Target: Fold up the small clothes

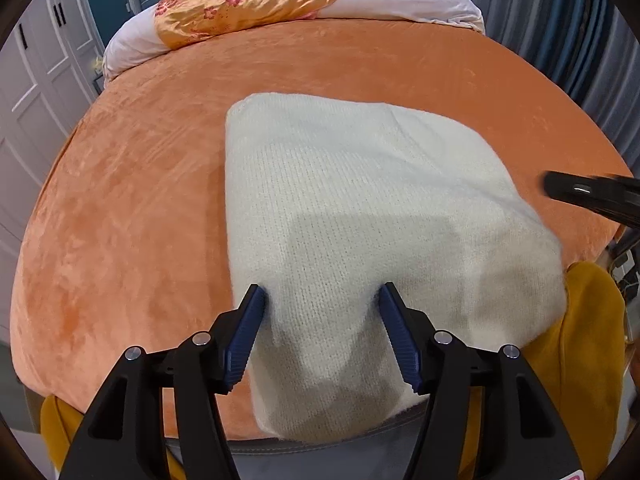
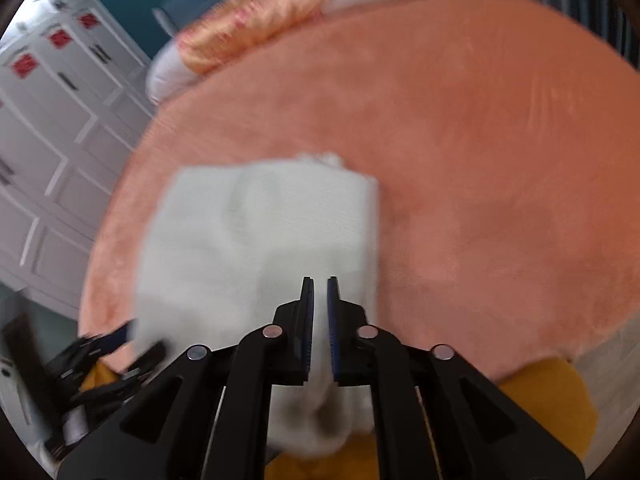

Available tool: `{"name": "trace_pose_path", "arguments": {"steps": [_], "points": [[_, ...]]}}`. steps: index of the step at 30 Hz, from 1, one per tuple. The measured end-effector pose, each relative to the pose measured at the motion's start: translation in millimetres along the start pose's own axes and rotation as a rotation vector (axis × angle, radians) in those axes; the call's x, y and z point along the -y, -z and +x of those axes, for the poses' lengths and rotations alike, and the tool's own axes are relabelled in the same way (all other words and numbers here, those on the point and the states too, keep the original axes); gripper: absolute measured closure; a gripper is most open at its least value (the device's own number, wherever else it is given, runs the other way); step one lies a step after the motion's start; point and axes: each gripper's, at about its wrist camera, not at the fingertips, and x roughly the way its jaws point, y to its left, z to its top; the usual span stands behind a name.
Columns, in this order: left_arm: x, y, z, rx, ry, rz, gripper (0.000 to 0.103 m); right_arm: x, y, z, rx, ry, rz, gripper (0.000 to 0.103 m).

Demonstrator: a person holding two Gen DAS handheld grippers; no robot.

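A cream knit garment (image 1: 360,208) lies folded on the orange bed cover (image 1: 140,200), its near end hanging over the bed's front edge. My left gripper (image 1: 322,300) is open, its blue pads (image 1: 246,332) on either side of the garment's near part without closing on it. In the blurred right wrist view the same garment (image 2: 260,240) lies ahead and left. My right gripper (image 2: 320,292) is nearly closed and pinches the garment's near right edge. The right gripper shows in the left wrist view (image 1: 588,192) at the right. The left gripper shows in the right wrist view (image 2: 116,340) at lower left.
A floral orange quilt (image 1: 248,4) and white pillows (image 1: 412,0) lie at the bed's far end. White cabinets (image 2: 52,140) stand on the left. A mustard cloth (image 1: 588,340) and grey fabric (image 1: 320,456) are at the bed's near edge.
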Motion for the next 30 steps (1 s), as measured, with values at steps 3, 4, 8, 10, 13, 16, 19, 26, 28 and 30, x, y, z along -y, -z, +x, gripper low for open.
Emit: {"name": "trace_pose_path", "arguments": {"steps": [3,4,8,10,13,16,19,26,28,30], "points": [[-0.1,-0.4,0.4,0.0,-0.006,0.003,0.042,-15.9,22.6,-3.6,-0.05,-0.012,-0.074,0.096],[1.1,-0.1,0.6,0.001,-0.015,0.009,0.042,-20.8,29.1,7.5,-0.085,0.024,-0.108,0.096],[4.9,0.7,3.4,-0.005,-0.028,0.026,0.042,-7.0,55.8,59.9,-0.216,0.079,-0.129,0.103],[4.4,1.8,3.0,-0.001,-0.034,0.026,0.041,-14.6,48.8,54.5,-0.21,0.098,-0.133,0.103],[-1.5,0.3,0.0,-0.009,-0.018,-0.01,0.04,-29.6,37.9,35.3,-0.18,0.092,-0.158,0.099],[-6.5,0.1,-7.1,-0.016,0.006,-0.052,0.04,-47.2,24.0,20.3,-0.138,0.037,-0.185,0.099],[-17.4,4.3,-15.1,-0.029,0.02,-0.092,0.04,-75.2,7.2,12.9,-0.106,-0.019,-0.227,0.099],[-68.0,20.1,-43.9,0.02,-0.041,-0.213,0.041,-127.5,13.2,104.7,-0.271,-0.029,-0.309,0.099],[-83.4,24.9,-43.5,0.012,-0.059,-0.255,0.041,-133.6,32.1,126.3,-0.275,0.008,-0.355,0.103],[-90.1,26.4,-43.4,0.006,-0.054,-0.283,0.042,-139.3,25.6,119.6,-0.269,0.012,-0.358,0.103]]}}
